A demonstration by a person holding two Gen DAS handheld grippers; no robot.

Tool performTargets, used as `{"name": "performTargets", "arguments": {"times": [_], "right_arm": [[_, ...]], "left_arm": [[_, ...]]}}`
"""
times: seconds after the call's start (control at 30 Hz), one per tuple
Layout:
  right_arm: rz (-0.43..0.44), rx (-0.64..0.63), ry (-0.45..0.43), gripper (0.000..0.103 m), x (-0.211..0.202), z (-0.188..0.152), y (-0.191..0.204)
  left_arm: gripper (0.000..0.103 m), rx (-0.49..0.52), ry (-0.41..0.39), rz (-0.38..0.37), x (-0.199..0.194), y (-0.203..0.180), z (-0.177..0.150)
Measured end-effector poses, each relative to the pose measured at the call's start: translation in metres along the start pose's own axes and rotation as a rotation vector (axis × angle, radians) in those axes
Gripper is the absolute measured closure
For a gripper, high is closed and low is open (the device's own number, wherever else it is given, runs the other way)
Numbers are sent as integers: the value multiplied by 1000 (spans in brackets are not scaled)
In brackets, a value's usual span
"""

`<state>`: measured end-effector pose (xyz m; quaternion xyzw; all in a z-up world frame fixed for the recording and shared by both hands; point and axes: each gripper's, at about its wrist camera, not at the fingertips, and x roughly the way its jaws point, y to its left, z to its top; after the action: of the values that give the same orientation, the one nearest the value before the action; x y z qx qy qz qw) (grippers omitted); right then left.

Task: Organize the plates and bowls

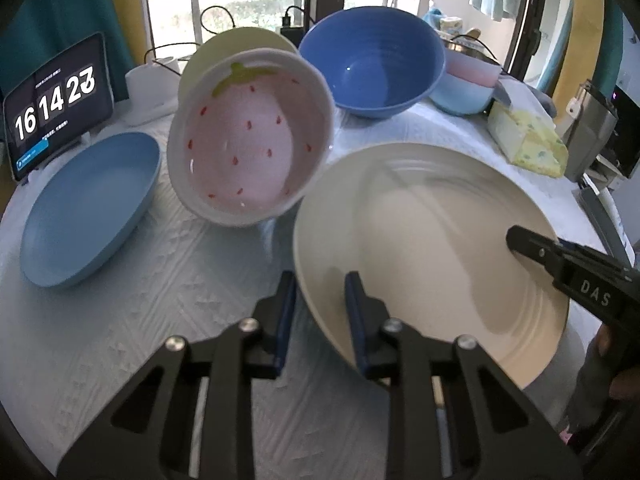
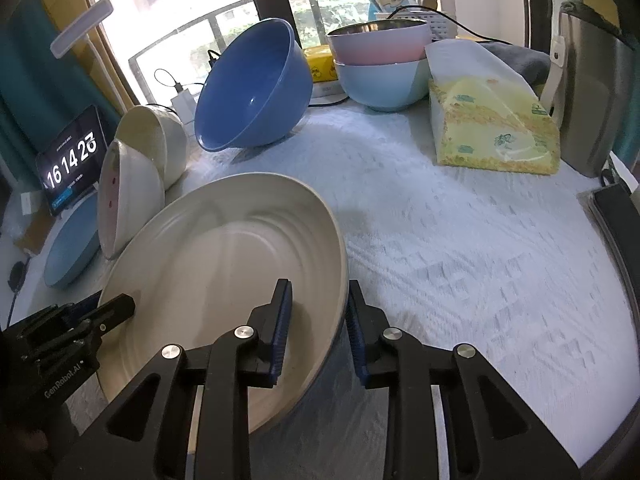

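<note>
Grippers: left gripper (image 1: 320,304) and right gripper (image 2: 318,312) apparently clamp cream plate (image 1: 432,248) rim | tissue pack (image 2: 492,128) clearer right.

Your left hand-held gripper (image 1: 320,312) straddles the near rim of the cream plate (image 1: 432,248), one blue pad outside, one inside, pinching it. Your right hand-held gripper (image 1: 520,244) reaches onto the plate from the right. Behind sit a tilted strawberry bowl (image 1: 248,148), a big blue bowl (image 1: 372,60) and a light-blue plate (image 1: 88,208) on the white-covered desk (image 1: 192,280).
</note>
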<state>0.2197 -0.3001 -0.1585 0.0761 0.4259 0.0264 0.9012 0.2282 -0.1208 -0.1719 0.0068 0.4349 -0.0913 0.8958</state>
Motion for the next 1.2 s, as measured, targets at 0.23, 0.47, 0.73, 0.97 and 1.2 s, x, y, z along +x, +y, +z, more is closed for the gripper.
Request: {"name": "performTargets", "arguments": {"times": [0.23, 0.47, 0.73, 0.97, 1.2], "right_arm": [[-8, 4, 4, 74, -7, -7, 2], [-14, 3, 9, 74, -18, -19, 6], [-15, -4, 14, 74, -27, -32, 16], [-4, -32, 22, 74, -31, -40, 32], [14, -59, 30, 74, -31, -47, 52]], "left_arm": [[77, 11, 1, -13, -6, 3, -8], [77, 3, 5, -21, -13, 6, -17], [77, -11, 5, -21, -24, 14, -29], [77, -38, 2, -9, -36, 30, -43], [77, -70, 0, 16, -43, 47, -50]]}}
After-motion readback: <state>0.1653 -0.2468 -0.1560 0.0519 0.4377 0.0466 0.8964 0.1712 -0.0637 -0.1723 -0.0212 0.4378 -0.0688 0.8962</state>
